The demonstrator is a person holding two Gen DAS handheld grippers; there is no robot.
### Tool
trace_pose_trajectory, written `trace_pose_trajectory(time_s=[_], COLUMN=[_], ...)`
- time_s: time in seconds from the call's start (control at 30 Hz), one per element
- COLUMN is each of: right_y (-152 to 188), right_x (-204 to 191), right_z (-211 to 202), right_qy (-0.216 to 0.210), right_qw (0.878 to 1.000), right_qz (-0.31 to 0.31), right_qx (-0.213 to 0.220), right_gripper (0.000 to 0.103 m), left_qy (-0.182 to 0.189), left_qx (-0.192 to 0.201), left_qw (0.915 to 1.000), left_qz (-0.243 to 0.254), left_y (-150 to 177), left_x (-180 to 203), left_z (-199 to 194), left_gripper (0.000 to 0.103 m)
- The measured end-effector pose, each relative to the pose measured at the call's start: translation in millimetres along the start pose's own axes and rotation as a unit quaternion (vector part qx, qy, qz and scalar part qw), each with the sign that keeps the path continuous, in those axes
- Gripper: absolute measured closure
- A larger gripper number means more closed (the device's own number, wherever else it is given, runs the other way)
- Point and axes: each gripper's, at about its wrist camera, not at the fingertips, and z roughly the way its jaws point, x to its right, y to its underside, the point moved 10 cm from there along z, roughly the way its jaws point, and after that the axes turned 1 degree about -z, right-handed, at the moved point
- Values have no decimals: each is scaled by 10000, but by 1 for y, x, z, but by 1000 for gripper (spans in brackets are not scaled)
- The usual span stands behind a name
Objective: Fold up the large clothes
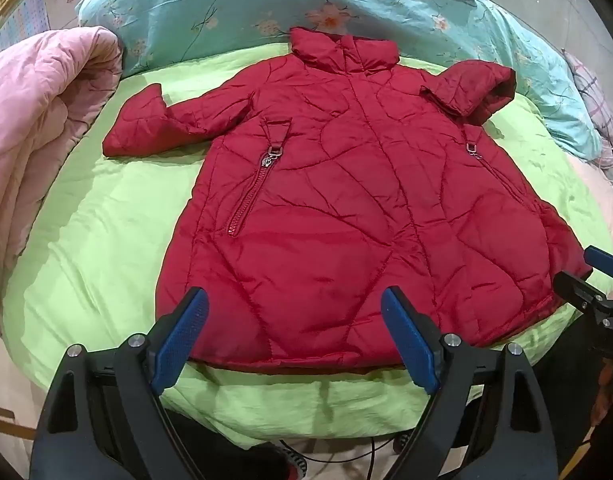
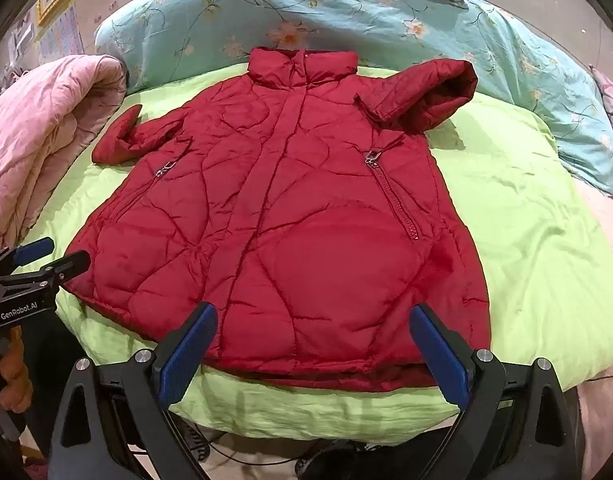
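Observation:
A red quilted puffer coat (image 1: 338, 208) lies front up on a green sheet (image 1: 98, 232), collar toward the pillows; it also shows in the right wrist view (image 2: 290, 232). Its left sleeve (image 1: 146, 124) lies out to the side. Its right sleeve (image 1: 474, 88) is folded back over the shoulder. My left gripper (image 1: 294, 304) is open and empty above the coat's hem. My right gripper (image 2: 314, 320) is open and empty above the hem too. Each gripper shows at the edge of the other's view, the right gripper (image 1: 598, 276) and the left gripper (image 2: 46, 260).
A pink quilt (image 1: 38, 120) is bunched at the left of the bed. A blue flowered duvet (image 1: 234, 8) lies across the head of the bed. Cables run on the floor below the bed's front edge (image 1: 346, 452).

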Motion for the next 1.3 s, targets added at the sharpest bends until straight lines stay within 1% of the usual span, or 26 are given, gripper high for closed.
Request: trace_pose_trajectory(time_s=[0.2,0.37,0.4,0.57,0.7,0.97,1.17,1.3], right_y=[1,-1,-1,-3,-3,-5,-2,-2], right_x=[-1,0,-2,-3,-6,-6,-8,-10], right_z=[1,1,0,-1,-2,-3,-2,-2], right_qy=[-26,16,-3,-93,-85,-149,-190,-213], right_qw=[10000,10000,10000,9999,9999,9998,9997,9996], right_qz=[-33,-7,-2,-27,-110,-51,-50,-66], right_qx=[-27,35,42,47,71,78,-124,-144], right_gripper=[5,5,5,5,5,5,5,5], left_qy=[-58,-60,-11,5,20,-8,72,85], left_qx=[-21,-4,0,42,7,-44,-22,-37], left_qw=[10000,10000,10000,10000,10000,10000,9999,9999], left_qz=[-2,-32,-66,-71,-66,-53,-114,-123], left_y=[0,4,1,0,0,0,-2,-2], left_x=[1,1,0,0,0,0,1,2], left_z=[-1,-2,3,3,4,5,5,6], left_gripper=[14,14,14,14,14,14,14,14])
